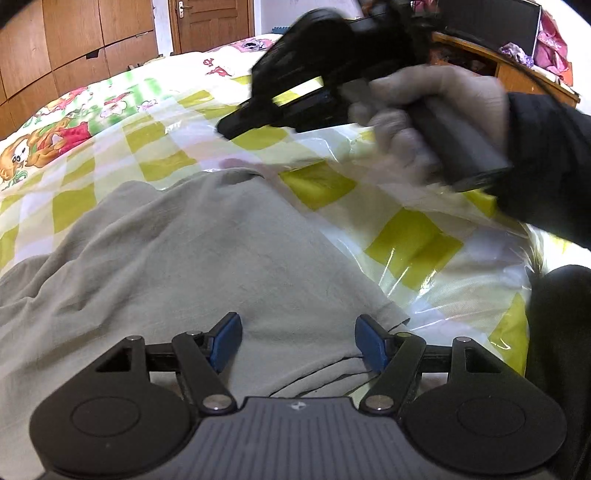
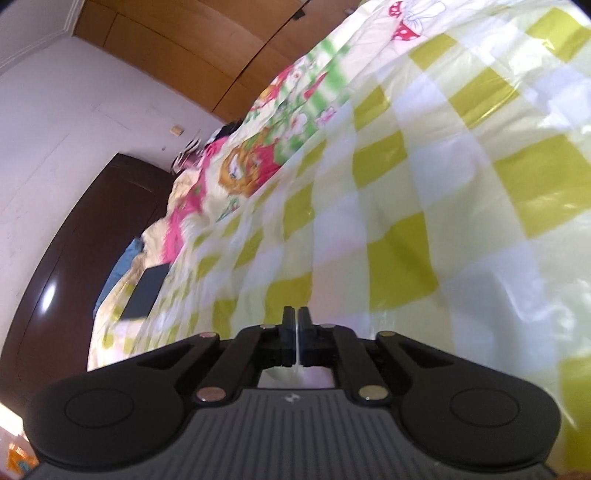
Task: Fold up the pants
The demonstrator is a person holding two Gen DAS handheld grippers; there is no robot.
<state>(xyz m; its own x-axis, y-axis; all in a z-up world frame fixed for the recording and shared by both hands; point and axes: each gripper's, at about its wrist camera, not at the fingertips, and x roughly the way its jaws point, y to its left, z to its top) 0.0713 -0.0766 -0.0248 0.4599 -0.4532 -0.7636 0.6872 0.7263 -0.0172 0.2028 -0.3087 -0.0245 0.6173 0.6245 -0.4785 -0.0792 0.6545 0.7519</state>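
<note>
Grey-beige pants lie rumpled on the bed's yellow-and-white checked plastic cover, filling the lower left of the left wrist view. My left gripper hovers just over them, its blue pads wide apart and open, with cloth below but nothing pinched. My right gripper, blurred, is held above the cover beyond the pants by a gloved hand. In the right wrist view the right gripper is shut, fingers together with nothing between them, pointing over the checked cover. No pants show in that view.
A cartoon-print quilt covers the far side of the bed. A dark flat object lies near the dark headboard. Wooden wardrobes and a door stand behind; a cluttered desk is at the right.
</note>
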